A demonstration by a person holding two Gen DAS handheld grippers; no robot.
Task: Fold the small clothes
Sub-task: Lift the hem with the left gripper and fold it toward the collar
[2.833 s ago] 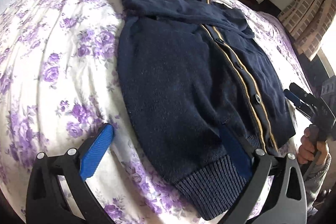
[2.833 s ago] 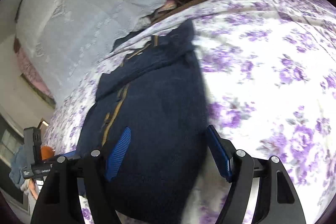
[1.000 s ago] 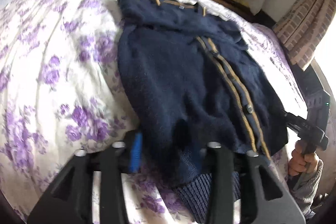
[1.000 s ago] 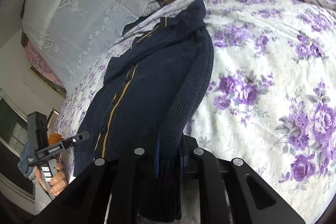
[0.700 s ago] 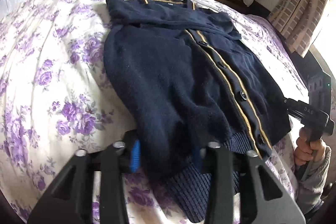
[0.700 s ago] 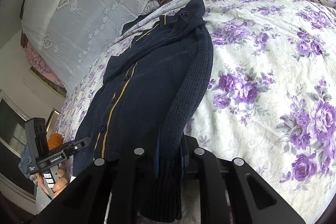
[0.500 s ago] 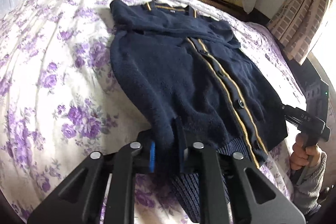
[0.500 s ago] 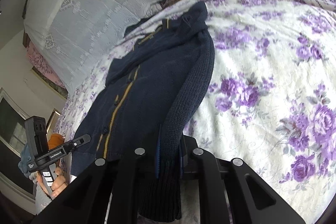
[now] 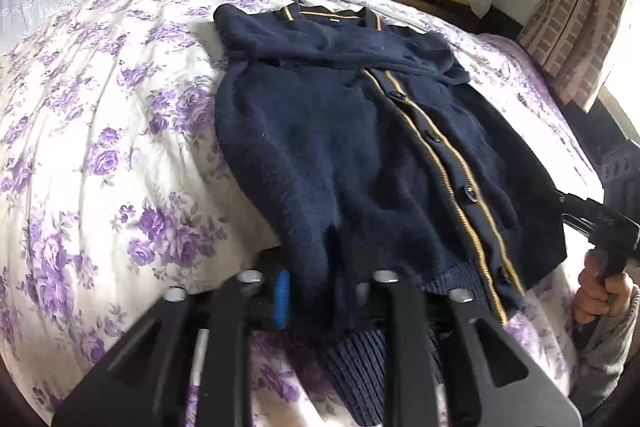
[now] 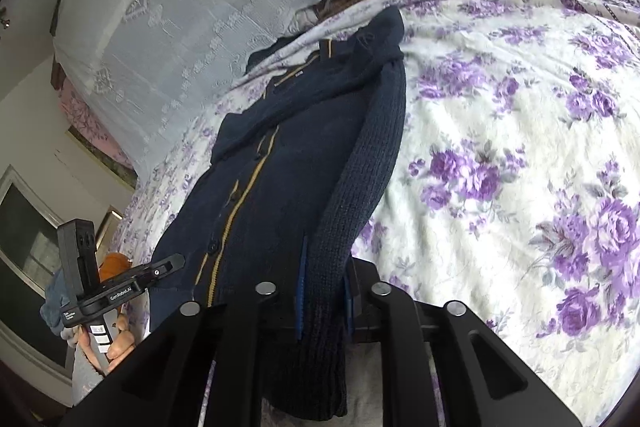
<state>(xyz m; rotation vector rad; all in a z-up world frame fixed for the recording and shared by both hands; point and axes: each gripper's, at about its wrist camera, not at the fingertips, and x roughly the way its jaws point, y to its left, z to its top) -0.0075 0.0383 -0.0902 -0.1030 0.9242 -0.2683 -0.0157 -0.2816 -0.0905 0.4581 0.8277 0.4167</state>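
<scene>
Our left hand-held gripper [image 9: 320,297] has a fold of the cardigan [image 9: 360,155] bunched between its fingers near the hem. Its jaws have just been opening, and the blue pad [image 9: 283,297] on one side still lies against the cloth, though we cannot tell whether the pads still pinch it. Our right hand-held gripper [image 10: 323,301] has the ribbed sleeve [image 10: 360,179] running down between its two blue pads. Those jaws have just been opening as well, and here too we cannot tell whether the sleeve is still pinched.

The navy cardigan lies spread on the bed [image 9: 100,147], collar away from us, with its gold-trimmed button band [image 9: 448,171] running down the front. The sleeve lies along the cardigan's side edge, from the shoulder down into our right gripper. Under it is the white sheet with purple roses. Past the far edge of the bed hangs a white lace curtain [image 10: 180,27]. In the left view our right hand [image 9: 600,293] grips its handle beside the hem.
</scene>
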